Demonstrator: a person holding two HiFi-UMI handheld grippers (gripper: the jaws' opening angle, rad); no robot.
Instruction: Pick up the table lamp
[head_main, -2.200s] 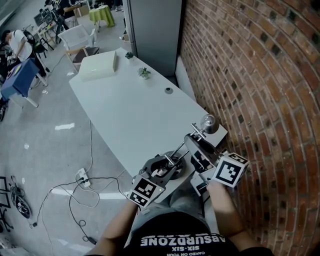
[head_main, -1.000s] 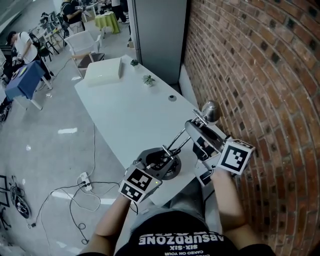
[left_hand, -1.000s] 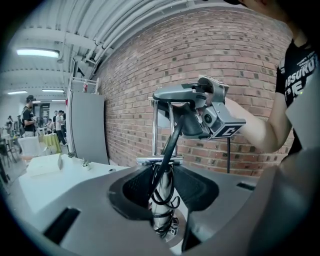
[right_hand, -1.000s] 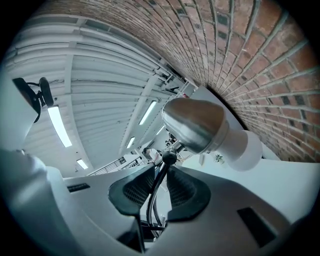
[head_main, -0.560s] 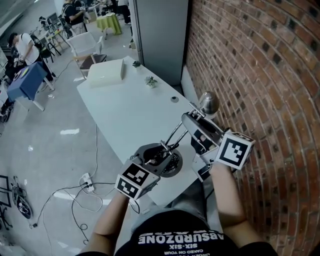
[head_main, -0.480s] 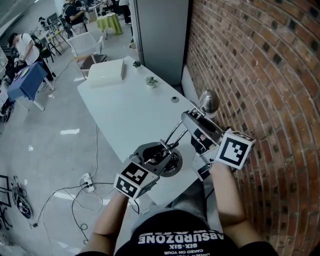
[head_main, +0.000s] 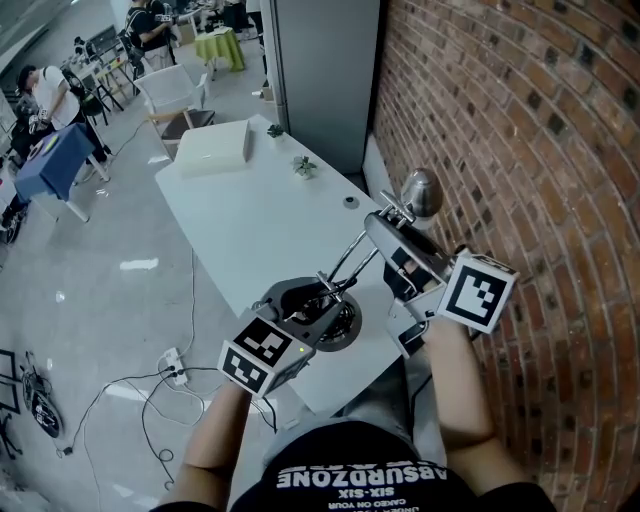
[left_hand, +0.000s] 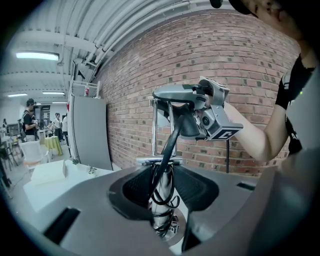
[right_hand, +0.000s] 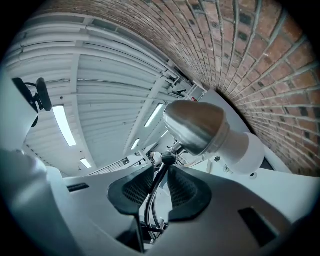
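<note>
The table lamp has a round base (head_main: 338, 326), a thin metal arm and a silver bell shade (head_main: 421, 190). It hangs tilted over the near end of the white table (head_main: 250, 225). My left gripper (head_main: 303, 301) is shut on the lower stem (left_hand: 161, 202), where black cable is wound, just above the base. My right gripper (head_main: 388, 238) holds the thin upper arm (right_hand: 158, 182) just below the shade (right_hand: 196, 125). Its jaws are opening slightly, with the arm still between the pads. In the left gripper view the right gripper (left_hand: 176, 96) shows high up.
A brick wall (head_main: 520, 150) runs close on the right, with a grey panel (head_main: 320, 70) at the far end. On the table's far part lie a white box (head_main: 215, 148), a small plant (head_main: 305, 165) and a small round disc (head_main: 350, 202). Cables and a power strip (head_main: 168, 360) lie on the floor at left.
Both grippers have risen with the lamp. Its base has come up off the table's near end and the shade stands higher against the wall.
</note>
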